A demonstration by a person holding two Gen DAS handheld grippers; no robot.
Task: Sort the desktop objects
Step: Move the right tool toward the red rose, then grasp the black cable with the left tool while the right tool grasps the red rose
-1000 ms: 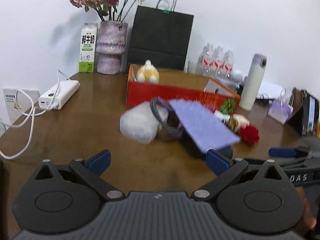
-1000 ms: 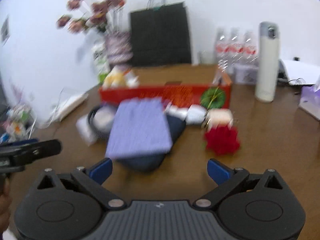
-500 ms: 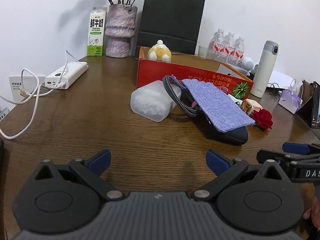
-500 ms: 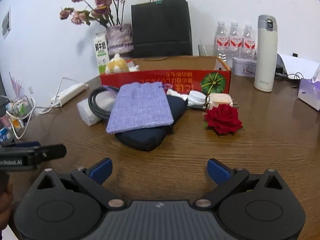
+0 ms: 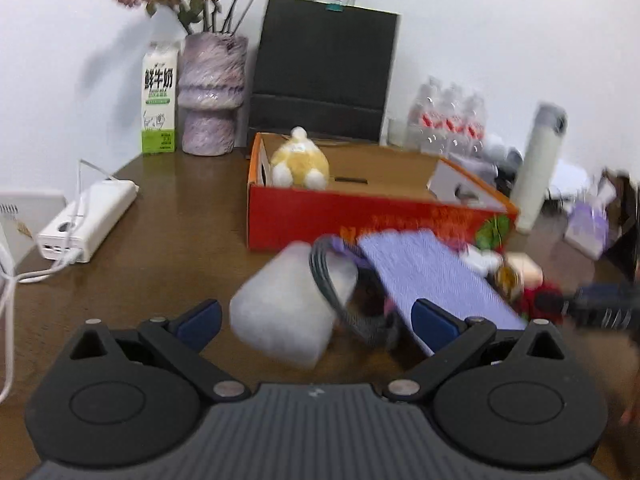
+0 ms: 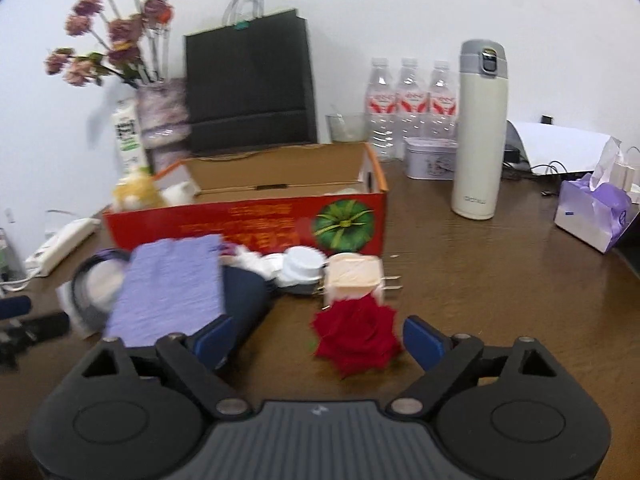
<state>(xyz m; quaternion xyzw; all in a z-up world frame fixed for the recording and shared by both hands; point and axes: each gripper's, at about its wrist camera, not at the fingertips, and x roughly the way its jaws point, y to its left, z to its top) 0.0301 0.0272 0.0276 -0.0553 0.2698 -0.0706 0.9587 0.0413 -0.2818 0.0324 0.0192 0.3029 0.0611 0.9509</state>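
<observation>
A pile lies in front of the red cardboard box: a white translucent packet, a coiled grey cable, a purple pouch on a dark blue case, a white cap, a beige plug and a red rose. A yellow plush toy sits in the box. My left gripper is open, the packet lying between its fingers without touching the pads. My right gripper has the rose between its closing jaws; the pads are not pressing on it.
At the back stand a black paper bag, a vase of dried flowers, a milk carton, water bottles and a white thermos. A white power bank with its cables lies left. A tissue pack sits right.
Both grippers moved forward up to the pile. The packet now lies between the left fingers and the rose between the right fingers, which stand a little narrower.
</observation>
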